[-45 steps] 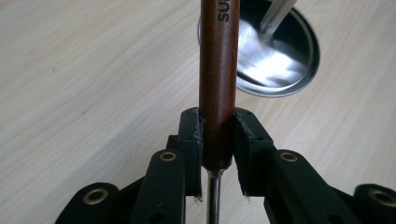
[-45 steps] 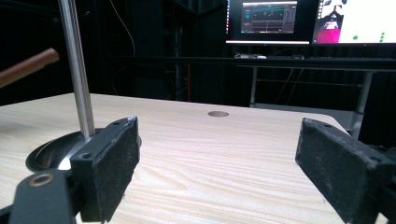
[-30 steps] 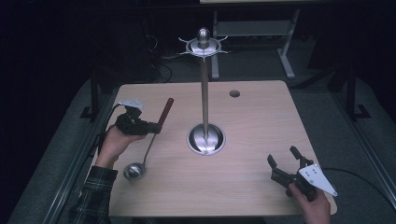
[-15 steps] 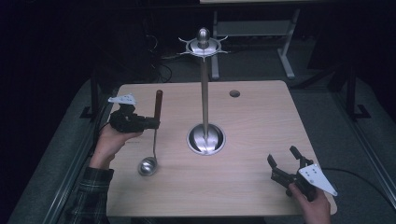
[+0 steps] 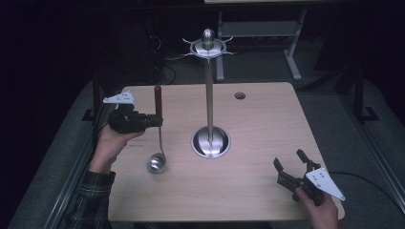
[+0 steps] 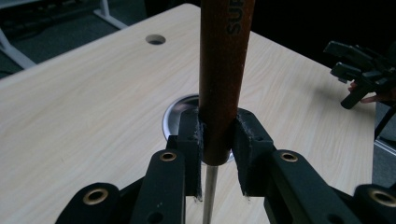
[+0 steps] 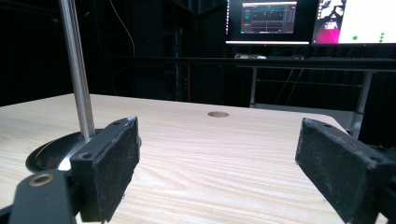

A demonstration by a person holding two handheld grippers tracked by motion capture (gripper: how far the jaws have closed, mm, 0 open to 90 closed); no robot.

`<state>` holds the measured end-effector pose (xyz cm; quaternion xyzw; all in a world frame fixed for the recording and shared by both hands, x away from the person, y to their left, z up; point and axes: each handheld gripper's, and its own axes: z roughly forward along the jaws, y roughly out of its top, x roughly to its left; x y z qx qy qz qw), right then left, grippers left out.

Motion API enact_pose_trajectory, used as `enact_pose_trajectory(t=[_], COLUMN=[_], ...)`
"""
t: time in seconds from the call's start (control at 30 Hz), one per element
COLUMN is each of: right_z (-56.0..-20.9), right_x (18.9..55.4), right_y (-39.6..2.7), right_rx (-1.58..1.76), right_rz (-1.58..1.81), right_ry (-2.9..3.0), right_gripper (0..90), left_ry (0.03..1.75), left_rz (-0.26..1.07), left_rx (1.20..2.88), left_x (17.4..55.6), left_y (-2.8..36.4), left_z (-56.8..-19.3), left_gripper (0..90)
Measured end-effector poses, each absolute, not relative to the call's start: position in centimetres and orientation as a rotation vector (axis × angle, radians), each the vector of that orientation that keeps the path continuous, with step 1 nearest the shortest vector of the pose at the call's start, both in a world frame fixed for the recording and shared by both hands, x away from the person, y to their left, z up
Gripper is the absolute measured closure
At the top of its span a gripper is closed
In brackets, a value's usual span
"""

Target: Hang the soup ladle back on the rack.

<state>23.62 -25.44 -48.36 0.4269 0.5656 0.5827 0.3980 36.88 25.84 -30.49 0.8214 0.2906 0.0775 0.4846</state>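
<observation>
A ladle (image 5: 159, 138) with a brown wooden handle (image 6: 223, 70) and a steel bowl (image 5: 156, 163) hangs upright over the left of the wooden table (image 5: 258, 119). My left gripper (image 5: 154, 120) is shut on the lower end of the handle, and the pads (image 6: 246, 140) press it from both sides. A tall steel stand (image 5: 209, 95) with hooks at its top rises from a round base (image 5: 210, 142) at the table's middle. My right gripper (image 5: 290, 167) rests at the near right corner, open with nothing between its jaws; its pads (image 7: 109, 163) face the stand's pole (image 7: 77, 70).
A small round hole (image 5: 239, 95) sits in the table near its far edge. Desk legs and cables stand on the dark floor behind. Two lit monitors (image 7: 308, 21) show beyond the table in the right gripper view.
My left gripper has lifted the ladle and swung it from a slant to upright, its bowl moving right and off the table. The right gripper has stayed put.
</observation>
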Motion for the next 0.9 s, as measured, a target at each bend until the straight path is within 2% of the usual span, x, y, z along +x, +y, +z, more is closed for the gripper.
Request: enact_pose_trajectory(t=[0.9], right_z=[-48.4], right_x=[23.6], right_y=[-25.4], right_rx=[1.082], right_rz=[1.474], right_ry=[1.432], right_gripper=[13.0], left_ry=[0.583], left_rz=[0.263], left_rx=[1.931], left_x=[37.1], left_y=[24.3], left_z=[-25.7], left_gripper=[74.0])
